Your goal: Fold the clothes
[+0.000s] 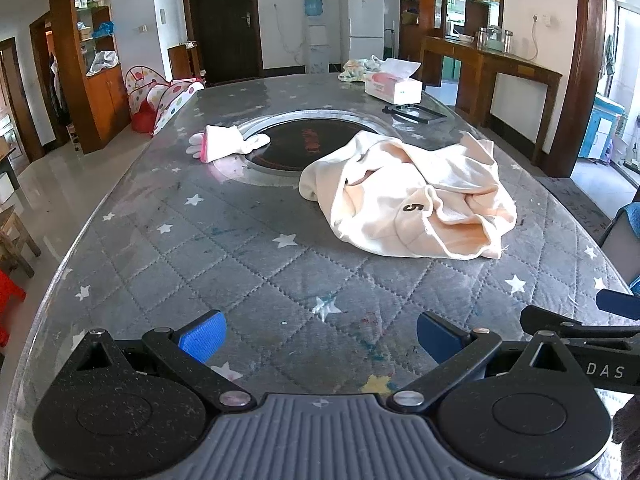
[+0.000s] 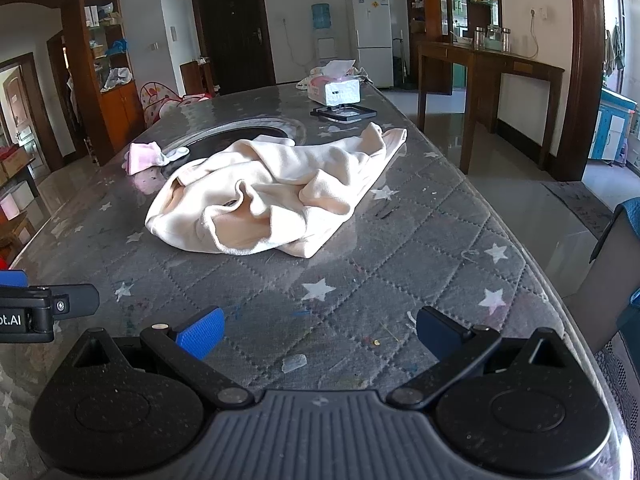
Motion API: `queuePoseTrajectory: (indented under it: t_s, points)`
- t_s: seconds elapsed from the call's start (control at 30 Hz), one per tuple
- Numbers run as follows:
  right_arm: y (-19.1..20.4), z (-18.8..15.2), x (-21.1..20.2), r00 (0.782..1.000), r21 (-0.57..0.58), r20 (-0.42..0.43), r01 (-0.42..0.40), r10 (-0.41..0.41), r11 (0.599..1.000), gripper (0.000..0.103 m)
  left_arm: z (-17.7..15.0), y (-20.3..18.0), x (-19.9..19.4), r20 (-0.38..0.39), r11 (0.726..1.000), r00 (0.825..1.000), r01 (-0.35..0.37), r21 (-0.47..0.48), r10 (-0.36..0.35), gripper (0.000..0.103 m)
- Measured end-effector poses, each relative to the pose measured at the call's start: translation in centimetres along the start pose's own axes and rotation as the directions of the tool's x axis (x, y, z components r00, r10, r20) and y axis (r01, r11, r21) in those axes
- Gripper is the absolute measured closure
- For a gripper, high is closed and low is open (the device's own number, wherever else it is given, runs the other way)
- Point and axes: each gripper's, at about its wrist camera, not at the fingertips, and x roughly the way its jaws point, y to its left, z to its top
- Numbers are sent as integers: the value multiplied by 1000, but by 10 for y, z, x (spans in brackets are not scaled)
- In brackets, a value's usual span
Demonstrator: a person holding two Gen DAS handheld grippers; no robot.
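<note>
Both tongs, your left gripper (image 1: 322,340) and right gripper (image 2: 320,334), gape wide and empty at the bottom of the frame; the crumpled cream garment (image 1: 412,196) lies mid-frame on the quilted table (image 1: 168,264).

We're in a home, in an open dining and living room: a long dining table (image 1: 168,240) under a quilted star cover, a white fridge (image 1: 362,20) and water dispenser (image 1: 316,32) by the far wall, wooden display shelves (image 1: 94,40), a dark entrance door (image 1: 224,20), a child's polka-dot play tent (image 1: 160,96), a tissue box (image 1: 394,86).
</note>
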Motion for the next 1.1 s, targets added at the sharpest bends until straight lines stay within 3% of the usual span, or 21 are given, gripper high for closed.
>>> queuePoseTrajectory:
  t_s: [1.1]
  points:
    - [1, -4, 17, 999, 15, -33, 4, -4, 1000, 0, -1, -3, 18, -34, 1000, 999, 4, 13, -4, 0]
